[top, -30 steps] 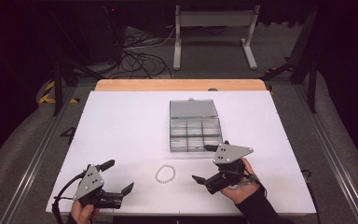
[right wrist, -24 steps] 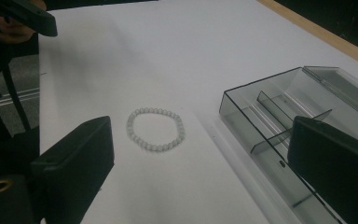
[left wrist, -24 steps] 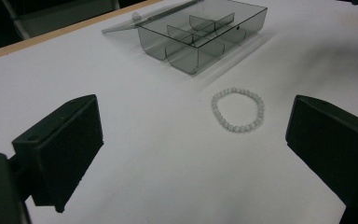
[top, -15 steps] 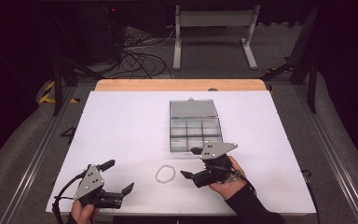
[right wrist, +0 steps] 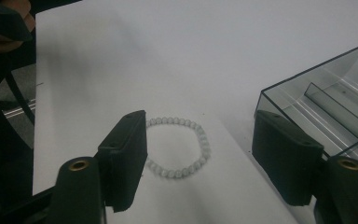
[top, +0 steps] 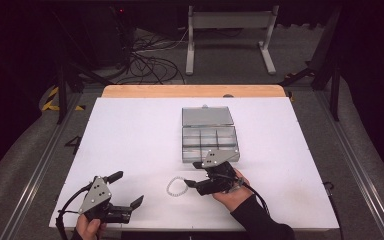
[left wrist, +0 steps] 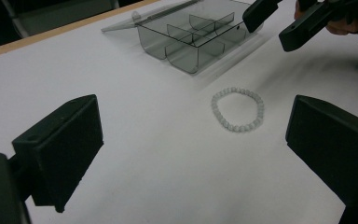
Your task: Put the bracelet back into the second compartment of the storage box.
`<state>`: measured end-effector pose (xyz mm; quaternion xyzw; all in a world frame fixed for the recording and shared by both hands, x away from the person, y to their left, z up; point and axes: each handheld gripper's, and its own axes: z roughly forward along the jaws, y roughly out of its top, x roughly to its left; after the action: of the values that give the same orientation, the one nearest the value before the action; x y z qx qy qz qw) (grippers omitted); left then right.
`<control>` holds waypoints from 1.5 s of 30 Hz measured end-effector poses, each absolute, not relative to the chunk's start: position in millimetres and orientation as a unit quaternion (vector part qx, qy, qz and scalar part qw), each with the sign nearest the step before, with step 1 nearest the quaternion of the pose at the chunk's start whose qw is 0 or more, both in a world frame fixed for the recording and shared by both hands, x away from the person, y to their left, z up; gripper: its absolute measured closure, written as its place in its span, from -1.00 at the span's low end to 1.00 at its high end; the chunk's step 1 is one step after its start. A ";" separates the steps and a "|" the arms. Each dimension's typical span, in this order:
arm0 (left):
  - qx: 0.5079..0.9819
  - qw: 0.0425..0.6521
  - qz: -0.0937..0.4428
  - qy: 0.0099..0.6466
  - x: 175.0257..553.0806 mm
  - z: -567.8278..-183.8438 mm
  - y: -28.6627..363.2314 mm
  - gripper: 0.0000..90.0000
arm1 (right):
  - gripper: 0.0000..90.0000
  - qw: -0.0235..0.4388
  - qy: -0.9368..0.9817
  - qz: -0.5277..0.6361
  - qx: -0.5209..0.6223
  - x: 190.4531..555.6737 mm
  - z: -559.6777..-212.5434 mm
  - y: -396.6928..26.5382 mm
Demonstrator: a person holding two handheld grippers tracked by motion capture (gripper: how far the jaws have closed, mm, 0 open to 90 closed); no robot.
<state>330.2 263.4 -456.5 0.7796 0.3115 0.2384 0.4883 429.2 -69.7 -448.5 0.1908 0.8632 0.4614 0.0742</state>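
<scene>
A white bead bracelet (top: 176, 186) (left wrist: 237, 109) (right wrist: 177, 147) lies flat on the white table (top: 130, 130), near the front. My right gripper (top: 194, 175) (right wrist: 205, 154) sits low just right of it and points at it. Its jaws have just been closing and now stand half apart, open. The bracelet lies ahead of them, partly behind the left jaw, with no pad pressing on it. My left gripper (top: 127, 189) (left wrist: 193, 121) rests open at the front left, aimed toward the bracelet, nothing between its jaws.
A clear compartment box (top: 210, 142) (left wrist: 191, 37) (right wrist: 317, 107) stands just behind the right gripper, its lid folded flat at the back. A wooden strip (top: 195, 91) borders the far table edge. Cables and a metal stand are on the floor beyond.
The right gripper has moved left and lower, up to the bracelet, and its jaws have narrowed. The left gripper has stayed put.
</scene>
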 end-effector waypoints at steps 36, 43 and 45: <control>0.779 0.491 0.235 0.311 330.5 -456.7 263.5 -0.90 | 0.51 0.078 0.885 0.418 0.189 447.9 -483.2 -38.9; 0.780 0.490 0.235 0.311 330.6 -456.7 263.6 -0.90 | 0.64 0.072 0.889 0.412 0.187 449.9 -488.1 -35.2; 0.780 0.490 0.235 0.311 330.7 -456.8 263.5 -0.90 | 0.65 0.071 0.890 0.409 0.187 450.0 -488.9 -34.2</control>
<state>330.7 263.5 -456.8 0.7799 0.3109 0.2353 0.4897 450.0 -34.2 -488.9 0.1871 0.8902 0.4093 0.0709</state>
